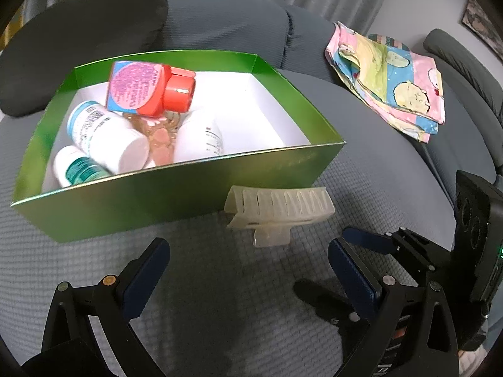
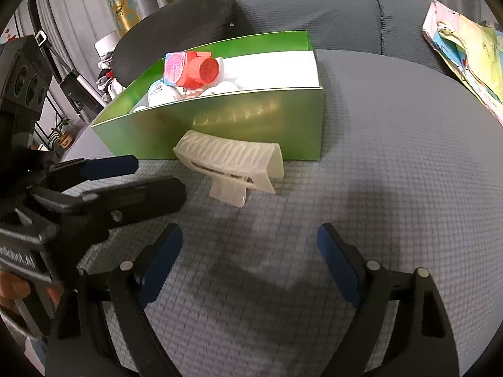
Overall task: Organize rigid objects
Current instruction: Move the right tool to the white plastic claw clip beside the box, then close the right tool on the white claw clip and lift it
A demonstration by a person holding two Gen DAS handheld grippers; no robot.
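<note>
We hold two grippers over a gray sofa seat (image 1: 220,298) with a bumpy cover. The left gripper (image 1: 248,270) is open, with its two blue pads far apart and nothing between them. The right gripper (image 2: 250,257) is open too, and nothing sits between its pads. Both point down at the seat. In the right wrist view we see the left gripper close by on the left side, with a bit of a hand (image 2: 12,289) behind it.

Just past the grippers lies a big pale hair clip (image 1: 276,212). It rests on the seat with its handle part toward us. It lies right by the near wall of a green box (image 1: 157,198), and we cannot tell if it touches the wall. The shiny wall shows a faint mirror picture of the clip.

The green box is open on top and white inside. In its left part we see a pile of small things. A white bottle (image 1: 103,135) lies on its side. A smaller bottle with a green label (image 1: 78,166) lies near it. A pink and blue bottle with a red cap (image 1: 151,89) sits on top of the pile, tilted. The right part of the box is bare.

Farther back, a dark cushion (image 1: 78,40) leans on the left. A folded cloth with cartoon pictures (image 1: 389,78) lies on the far right, well apart from the box.
</note>
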